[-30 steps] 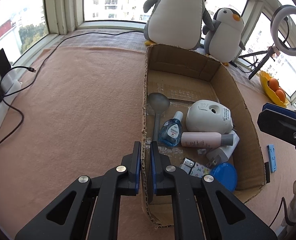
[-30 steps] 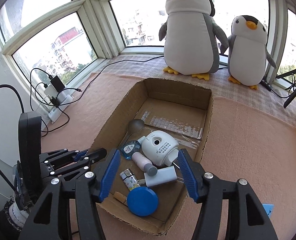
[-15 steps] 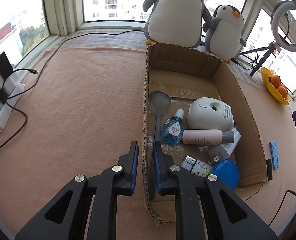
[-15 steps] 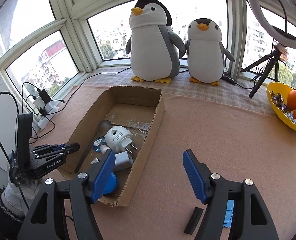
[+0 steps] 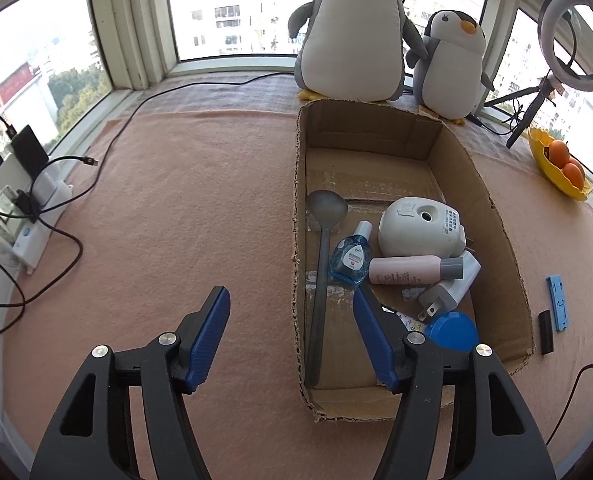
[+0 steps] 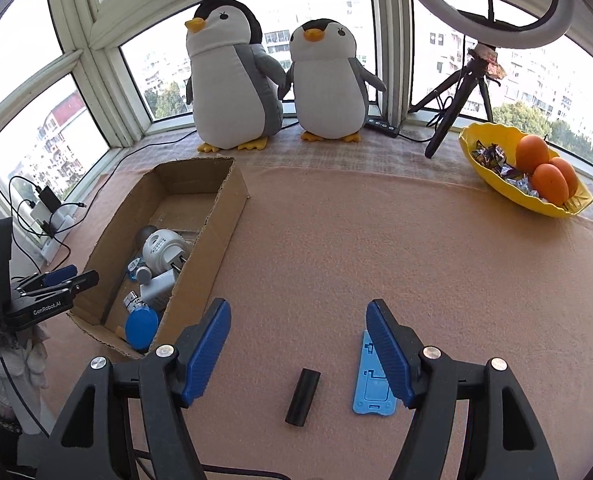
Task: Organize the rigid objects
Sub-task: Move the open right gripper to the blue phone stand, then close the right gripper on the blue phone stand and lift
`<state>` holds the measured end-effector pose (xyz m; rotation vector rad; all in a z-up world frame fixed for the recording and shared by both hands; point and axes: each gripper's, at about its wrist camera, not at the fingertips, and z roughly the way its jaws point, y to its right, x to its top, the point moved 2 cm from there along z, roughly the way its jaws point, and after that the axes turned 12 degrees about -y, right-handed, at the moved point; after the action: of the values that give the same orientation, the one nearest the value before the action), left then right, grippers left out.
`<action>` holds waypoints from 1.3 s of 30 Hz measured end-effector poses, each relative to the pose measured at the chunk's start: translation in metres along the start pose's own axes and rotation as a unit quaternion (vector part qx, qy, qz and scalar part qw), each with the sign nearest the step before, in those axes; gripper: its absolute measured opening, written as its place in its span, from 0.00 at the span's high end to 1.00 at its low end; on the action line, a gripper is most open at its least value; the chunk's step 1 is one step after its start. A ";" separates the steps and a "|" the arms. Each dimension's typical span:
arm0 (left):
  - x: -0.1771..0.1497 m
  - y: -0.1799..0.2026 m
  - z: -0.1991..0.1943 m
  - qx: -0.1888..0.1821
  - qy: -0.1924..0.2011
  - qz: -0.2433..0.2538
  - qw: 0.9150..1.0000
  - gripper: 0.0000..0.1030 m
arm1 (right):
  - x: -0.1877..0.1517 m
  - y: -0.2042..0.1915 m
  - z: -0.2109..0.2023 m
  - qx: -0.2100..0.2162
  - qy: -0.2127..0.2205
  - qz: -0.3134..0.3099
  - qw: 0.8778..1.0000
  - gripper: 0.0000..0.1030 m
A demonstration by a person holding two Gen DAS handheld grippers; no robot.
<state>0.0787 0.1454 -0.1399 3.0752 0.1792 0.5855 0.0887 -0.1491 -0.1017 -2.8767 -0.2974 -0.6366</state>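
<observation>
The left gripper point(image 5: 292, 336), clamped on the corrugated cardboard box point(image 5: 496, 216) wall a second ago, is now opening, its ribbed blue pads straddling that wall untouched. The right gripper point(image 6: 298, 346) has swung off the box and is hanging open, empty, over the fuzzy pink blanket point(image 6: 376, 240), where a flat blue plastic stand point(image 6: 370, 384) and a small black cylinder point(image 6: 302, 397) are lying.

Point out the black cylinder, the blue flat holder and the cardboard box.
black cylinder point(image 6: 303, 397), right wrist view, middle of its body
blue flat holder point(image 6: 370, 394), right wrist view, lower flat face
cardboard box point(image 6: 216, 224), right wrist view, right outer wall
</observation>
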 end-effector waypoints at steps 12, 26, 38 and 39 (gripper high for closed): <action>-0.019 -0.005 -0.019 0.001 -0.002 -0.020 1.000 0.38 | -0.022 0.029 0.007 -0.009 -0.028 0.003 1.000 0.35; -0.034 -0.012 -0.028 -0.001 -0.002 -0.045 0.999 0.38 | -0.030 0.054 0.054 -0.021 -0.089 0.016 0.996 0.36; -0.036 -0.014 -0.027 -0.004 -0.003 -0.050 0.999 0.38 | -0.020 0.059 0.080 -0.026 -0.131 0.031 0.991 0.49; -0.036 -0.014 -0.027 -0.004 -0.003 -0.051 0.999 0.38 | -0.019 0.060 0.082 -0.027 -0.134 0.034 0.990 0.51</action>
<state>0.0343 0.1551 -0.1284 3.0377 0.3294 0.5723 0.1181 -0.1922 -0.1908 -3.0096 -0.2205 -0.2477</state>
